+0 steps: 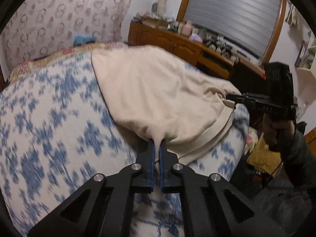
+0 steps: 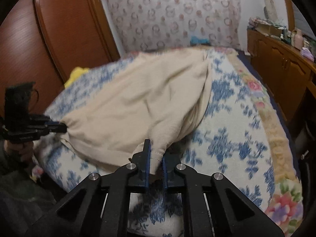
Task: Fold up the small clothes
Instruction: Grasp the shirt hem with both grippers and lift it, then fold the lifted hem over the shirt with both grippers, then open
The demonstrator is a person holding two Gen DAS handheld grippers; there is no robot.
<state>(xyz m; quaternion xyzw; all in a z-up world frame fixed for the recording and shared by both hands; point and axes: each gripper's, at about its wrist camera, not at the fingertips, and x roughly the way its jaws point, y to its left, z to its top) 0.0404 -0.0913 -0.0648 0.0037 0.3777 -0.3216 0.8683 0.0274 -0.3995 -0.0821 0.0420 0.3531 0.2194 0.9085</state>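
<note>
Both near corners of the cream garment (image 1: 158, 90), spread on the bed (image 1: 49, 118) and stretching away from me, are clamped: left tongs (image 1: 157, 148) and right tongs (image 2: 156, 158) equally near, hem spanning between.

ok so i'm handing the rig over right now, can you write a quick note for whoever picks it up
Left gripper: shut on a near corner of the cream cotton garment.
Right gripper: shut on the other near corner, at the stitched hem.
The garment lies spread on the blue-and-white patterned bedspread, its near edge lifted between the two grippers.
Done: both corners gripped.
Left: no fold shows yet; probably carry the near edge over toward the far edge, release, then go on folding.
</note>
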